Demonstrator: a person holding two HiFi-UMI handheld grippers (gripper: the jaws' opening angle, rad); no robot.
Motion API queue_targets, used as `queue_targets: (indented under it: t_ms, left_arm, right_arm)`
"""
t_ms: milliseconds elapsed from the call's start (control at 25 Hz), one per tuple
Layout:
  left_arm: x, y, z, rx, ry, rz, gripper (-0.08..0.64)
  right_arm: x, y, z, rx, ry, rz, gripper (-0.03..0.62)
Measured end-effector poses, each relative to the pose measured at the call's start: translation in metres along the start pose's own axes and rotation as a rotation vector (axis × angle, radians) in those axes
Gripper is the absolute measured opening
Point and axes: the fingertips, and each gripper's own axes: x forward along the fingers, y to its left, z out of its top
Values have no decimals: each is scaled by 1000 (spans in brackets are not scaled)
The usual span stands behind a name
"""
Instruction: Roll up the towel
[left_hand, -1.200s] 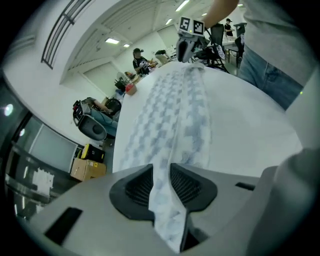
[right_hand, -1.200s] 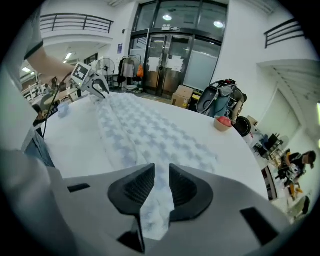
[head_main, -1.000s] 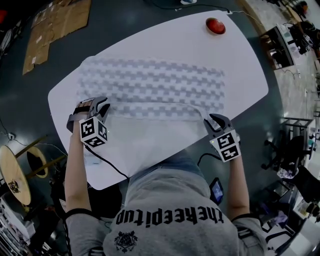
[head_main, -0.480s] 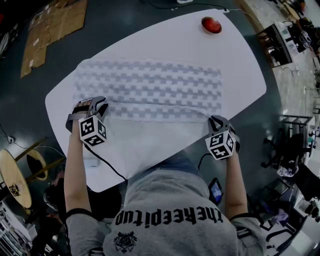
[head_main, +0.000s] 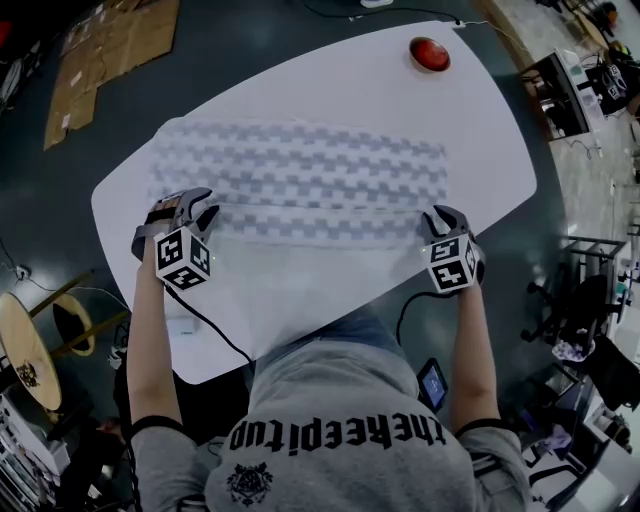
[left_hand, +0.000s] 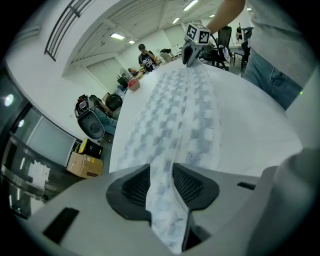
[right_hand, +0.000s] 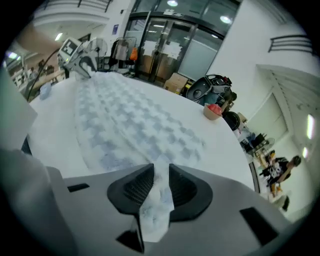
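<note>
A pale blue checked towel (head_main: 300, 165) lies spread lengthwise across the white oval table (head_main: 480, 120). Its near long edge is turned over into a narrow fold. My left gripper (head_main: 195, 207) is at the fold's left end, and towel cloth (left_hand: 175, 110) fills the gap between its pads (left_hand: 135, 187). My right gripper (head_main: 442, 215) is at the right end, with cloth (right_hand: 130, 120) pinched between its pads (right_hand: 182, 189). Both pairs of jaws have just been opening a little, with towel still between them. Each gripper view shows the other gripper far along the towel.
A red round object (head_main: 430, 52) sits at the table's far right end. Cardboard sheets (head_main: 110, 45) lie on the floor beyond the table's left. A cable (head_main: 215, 330) runs from the left gripper over the table's near edge. Chairs and equipment stand to the right.
My right gripper has moved away from the person and slightly right, carrying the towel's near edge farther onto the table. The left gripper has stayed about where it was.
</note>
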Motion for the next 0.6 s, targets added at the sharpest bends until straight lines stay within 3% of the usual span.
queue_targets:
  t_ms: [160,280,440,520,600]
  left_arm:
    - [-11,2,0,-63,-48,-7,161]
    - [-19,2,-2,-68,-63,7,163]
    - [-30,-4,-6,-53,-60,24,163]
    - [-35,-2,-7,-90,-78,41,163]
    - [-43,3,-5,-182,-131,47,163]
  right_arm:
    - [-4,-12,-6,168,-15,25,91]
    - [-5,-26,-11,151,24,-40,89]
    - [-8,-32,6,171,-33,-46,89]
    - [-11,-27,20,161,-78,-34,89]
    - [-15,-17,36,153,-126,-14,89]
